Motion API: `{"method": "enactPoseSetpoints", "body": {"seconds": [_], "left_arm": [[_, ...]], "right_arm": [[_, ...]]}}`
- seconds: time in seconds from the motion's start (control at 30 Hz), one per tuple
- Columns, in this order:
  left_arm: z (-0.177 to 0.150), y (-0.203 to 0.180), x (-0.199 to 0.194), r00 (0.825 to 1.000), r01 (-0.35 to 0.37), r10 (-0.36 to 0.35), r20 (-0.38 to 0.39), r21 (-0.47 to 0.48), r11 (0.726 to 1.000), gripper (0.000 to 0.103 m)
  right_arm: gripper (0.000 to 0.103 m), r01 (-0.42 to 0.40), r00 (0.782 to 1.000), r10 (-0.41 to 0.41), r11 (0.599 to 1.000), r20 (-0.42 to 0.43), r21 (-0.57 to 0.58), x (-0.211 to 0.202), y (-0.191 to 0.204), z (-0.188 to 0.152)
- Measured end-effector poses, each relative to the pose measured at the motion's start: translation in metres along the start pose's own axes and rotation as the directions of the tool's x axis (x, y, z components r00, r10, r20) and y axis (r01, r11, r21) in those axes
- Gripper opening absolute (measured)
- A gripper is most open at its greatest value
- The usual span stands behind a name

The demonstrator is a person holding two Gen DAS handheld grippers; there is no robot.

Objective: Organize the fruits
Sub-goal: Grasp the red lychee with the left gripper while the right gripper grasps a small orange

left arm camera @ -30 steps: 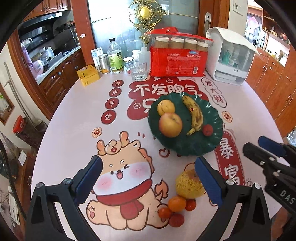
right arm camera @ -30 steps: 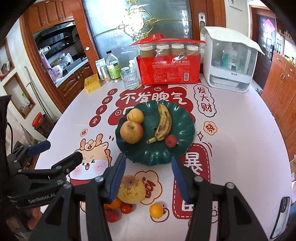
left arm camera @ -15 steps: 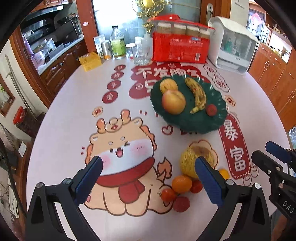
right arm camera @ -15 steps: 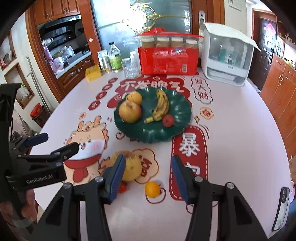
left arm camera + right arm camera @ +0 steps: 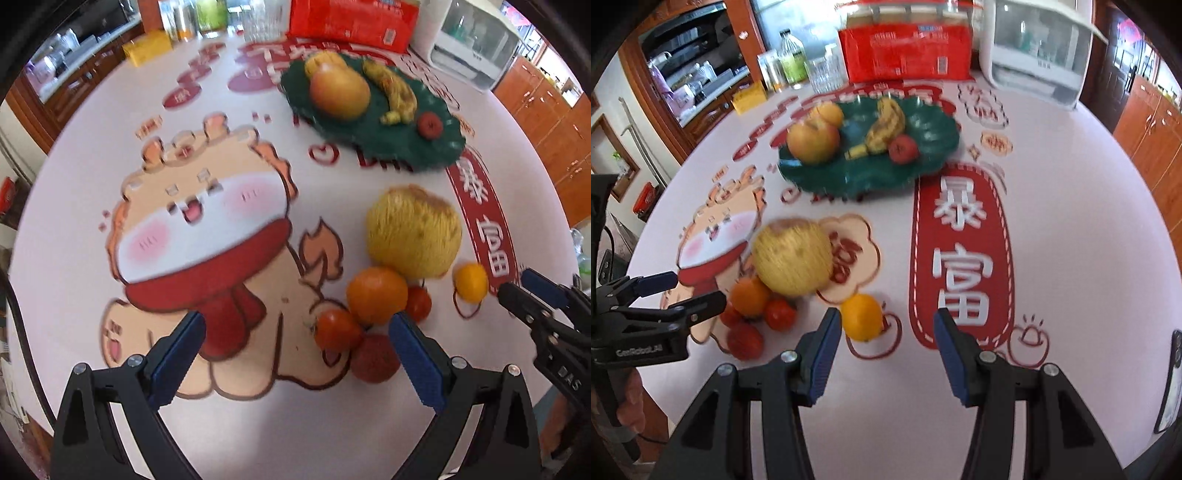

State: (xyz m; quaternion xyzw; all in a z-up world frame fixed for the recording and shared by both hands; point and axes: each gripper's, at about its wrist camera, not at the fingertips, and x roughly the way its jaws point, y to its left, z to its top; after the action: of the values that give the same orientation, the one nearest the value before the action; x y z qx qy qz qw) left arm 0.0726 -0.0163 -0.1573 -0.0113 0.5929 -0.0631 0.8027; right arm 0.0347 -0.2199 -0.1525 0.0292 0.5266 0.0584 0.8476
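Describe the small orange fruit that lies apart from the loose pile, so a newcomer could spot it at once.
Start at the dark green leaf-shaped plate and come toward the camera to the big rough yellow pear. Just to its right, on the printed tablecloth, lies a small round orange-yellow citrus fruit. It alone sits separate from the pile, close beside a blue pad of the open right gripper.

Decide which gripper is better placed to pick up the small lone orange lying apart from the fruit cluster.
Right. The right gripper is open, with the small orange just ahead by its inner finger. The left gripper faces the clustered fruit instead.
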Motion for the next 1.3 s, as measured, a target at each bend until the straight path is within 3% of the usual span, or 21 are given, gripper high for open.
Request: {"method": "enactPoseSetpoints", "body": {"seconds": [0.33,0.43,0.7,1.07,1.3], "left_arm": [[-0.012,-0.006,0.012,0.997,0.073,-0.073,-0.04,0.014,0.997,0.096],[-0.015,-0.01,0.015,0.994,0.091,-0.089,-0.057,0.023,0.996,0.092],[-0.017,-0.027,0.009,0.993,0.112,-0.11,-0.034,0.067,0.991,0.068],[-0.026,-0.024,0.005,0.986,0.165,-0.163,-0.043,0.065,0.984,0.058],[-0.031,-0.037,0.012,0.982,0.177,-0.169,-0.084,0.098,0.979,0.053]], "right_arm": [[0.052,-0.015,1.0,0.014,0.999,-0.026,-0.043,0.02,0.008,-0.007],[0.052,-0.008,1.0,0.007,0.998,-0.024,-0.063,0.024,0.01,-0.004],[0.045,-0.016,1.0,0.015,0.994,-0.018,-0.106,0.031,0.018,-0.004],[0.031,-0.016,0.999,0.011,0.989,-0.033,-0.15,0.04,0.026,-0.01],[0.03,-0.009,1.0,0.006,0.988,-0.024,-0.156,0.039,0.027,-0.015]]}}
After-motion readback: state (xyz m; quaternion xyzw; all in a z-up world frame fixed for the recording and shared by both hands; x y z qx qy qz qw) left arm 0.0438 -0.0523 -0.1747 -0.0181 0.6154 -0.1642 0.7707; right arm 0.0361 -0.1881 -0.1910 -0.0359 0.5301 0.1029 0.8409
